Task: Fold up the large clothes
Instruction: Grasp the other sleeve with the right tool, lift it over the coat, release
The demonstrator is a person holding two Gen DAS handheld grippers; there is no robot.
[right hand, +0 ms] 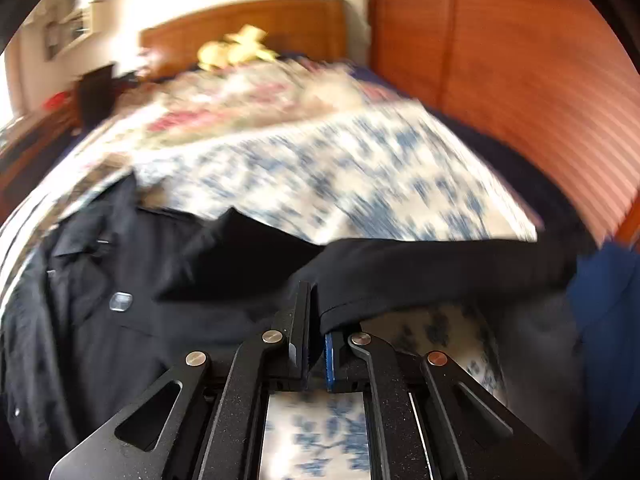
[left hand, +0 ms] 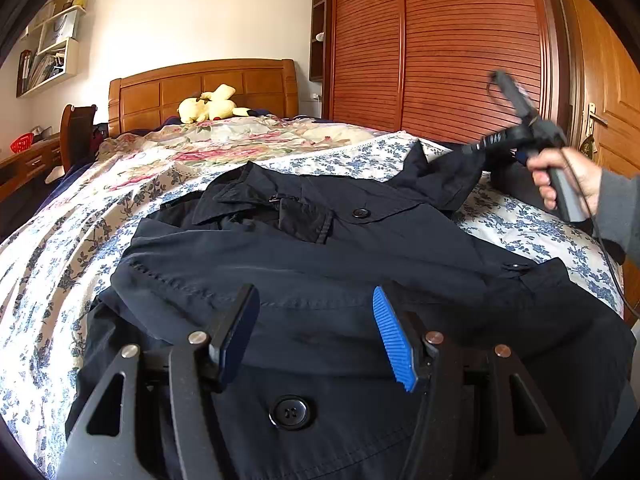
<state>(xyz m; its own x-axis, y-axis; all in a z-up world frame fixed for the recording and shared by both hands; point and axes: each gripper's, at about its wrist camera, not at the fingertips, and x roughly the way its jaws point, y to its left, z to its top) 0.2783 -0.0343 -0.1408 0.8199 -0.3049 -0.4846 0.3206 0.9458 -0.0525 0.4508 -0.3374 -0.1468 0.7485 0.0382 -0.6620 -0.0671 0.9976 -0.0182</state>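
Observation:
A dark navy jacket [left hand: 320, 256] lies on the bed with its collar toward the headboard. My left gripper [left hand: 316, 304] is open and empty, low over the jacket's front above a large button [left hand: 290, 412]. My right gripper [right hand: 314, 300] is shut on the jacket's sleeve [right hand: 420, 272], which stretches to the right. In the left wrist view the right gripper [left hand: 484, 146] is held by a hand at the far right and lifts the sleeve [left hand: 448, 176] off the bed. The right wrist view is blurred.
The bed has a blue floral sheet [left hand: 60, 248] and a pink floral quilt [left hand: 224, 140]. A yellow plush toy [left hand: 208, 110] sits by the wooden headboard [left hand: 200, 88]. A wooden wardrobe [left hand: 440, 40] stands on the right, a desk [left hand: 28, 160] on the left.

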